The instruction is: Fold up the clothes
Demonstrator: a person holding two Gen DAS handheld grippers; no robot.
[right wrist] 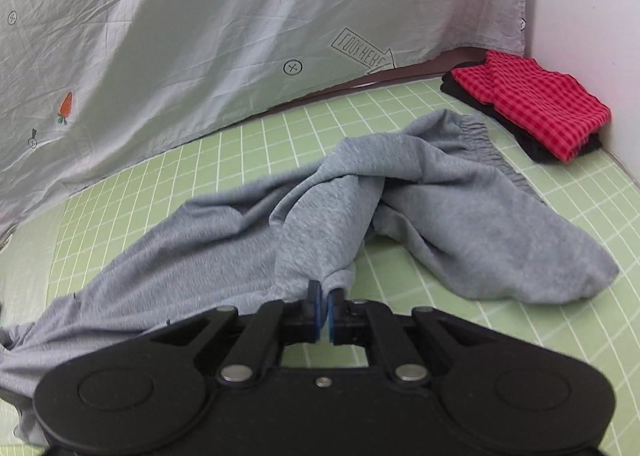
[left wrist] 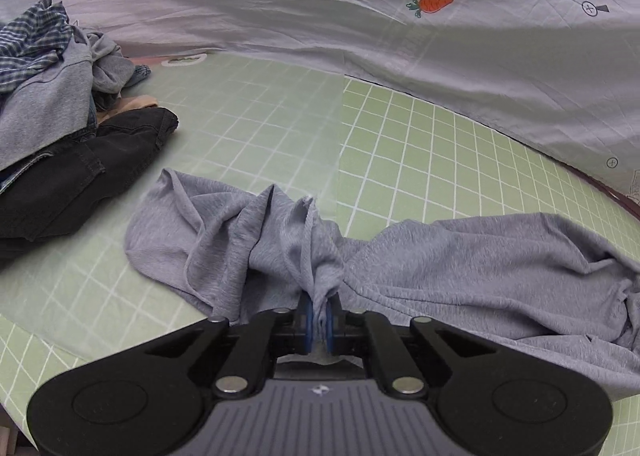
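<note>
Grey sweatpants [left wrist: 460,256] lie crumpled on the green grid mat [left wrist: 420,136]. My left gripper [left wrist: 319,306] is shut on a bunched fold of the grey cloth, which rises in pleats just ahead of the blue pads. In the right wrist view the same sweatpants [right wrist: 420,192] stretch from lower left toward an elastic waistband [right wrist: 480,136] at the far right. My right gripper [right wrist: 323,296] is shut on a cuffed end of one twisted leg, lifted slightly off the mat [right wrist: 420,336].
A heap of unfolded clothes [left wrist: 52,104], plaid, grey and black, sits at the left. Folded red-checked cloth [right wrist: 544,100] on black cloth lies at the far right corner by a white wall. A pale printed sheet [left wrist: 360,16] hangs behind the mat.
</note>
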